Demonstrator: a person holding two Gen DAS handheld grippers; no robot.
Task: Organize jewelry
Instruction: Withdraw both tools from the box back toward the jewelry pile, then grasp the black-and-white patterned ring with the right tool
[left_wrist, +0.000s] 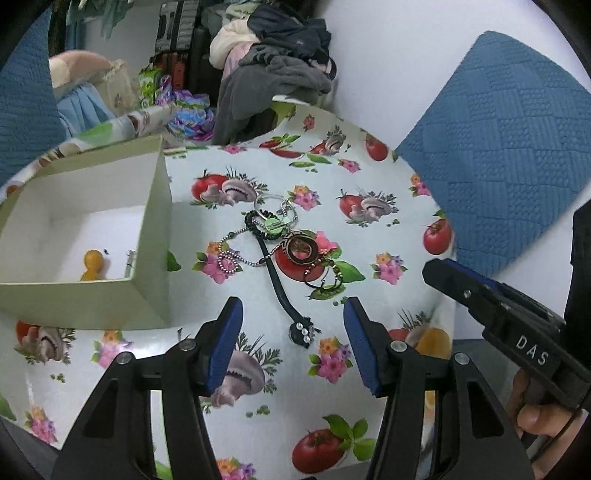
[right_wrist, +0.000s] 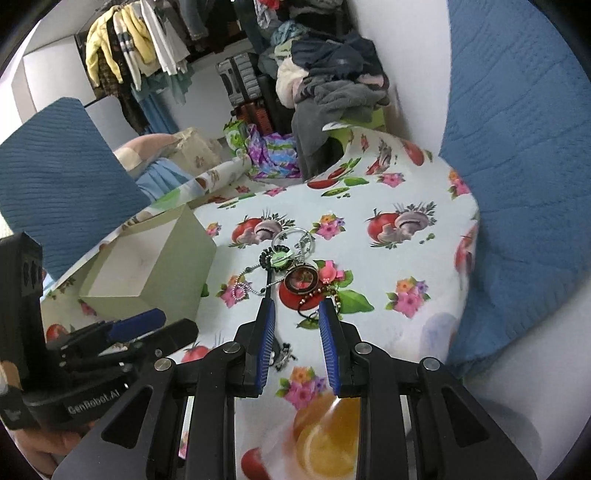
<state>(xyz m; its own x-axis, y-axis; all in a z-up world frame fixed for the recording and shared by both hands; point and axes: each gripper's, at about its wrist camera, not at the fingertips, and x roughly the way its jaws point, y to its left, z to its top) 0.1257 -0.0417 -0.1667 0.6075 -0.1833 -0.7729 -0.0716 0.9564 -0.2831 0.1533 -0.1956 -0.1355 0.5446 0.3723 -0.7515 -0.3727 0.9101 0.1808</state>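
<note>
A tangle of jewelry (left_wrist: 284, 243) lies mid-table: key rings, a green tag, a ball chain (left_wrist: 227, 256), a round brown pendant (left_wrist: 299, 249) and a black strap (left_wrist: 275, 284) ending in a rhinestone piece (left_wrist: 303, 332). My left gripper (left_wrist: 292, 306) hovers open just in front of it, with the rhinestone end on the cloth below the gap. An open cream box (left_wrist: 155, 221) at left holds a small orange figure (left_wrist: 92, 264). My right gripper (right_wrist: 297, 304) faces the same pile (right_wrist: 291, 269), its jaws narrowly apart and empty. Each gripper shows in the other's view: right gripper (left_wrist: 434, 267), left gripper (right_wrist: 177, 323).
The table wears a white cloth (left_wrist: 369, 192) printed with tomatoes, mushrooms and flowers. Blue quilted cushions (left_wrist: 509, 147) flank it on the right and left. A heap of clothes (left_wrist: 280, 62) and bags stand behind the far edge. The box (right_wrist: 166, 258) sits at the table's left.
</note>
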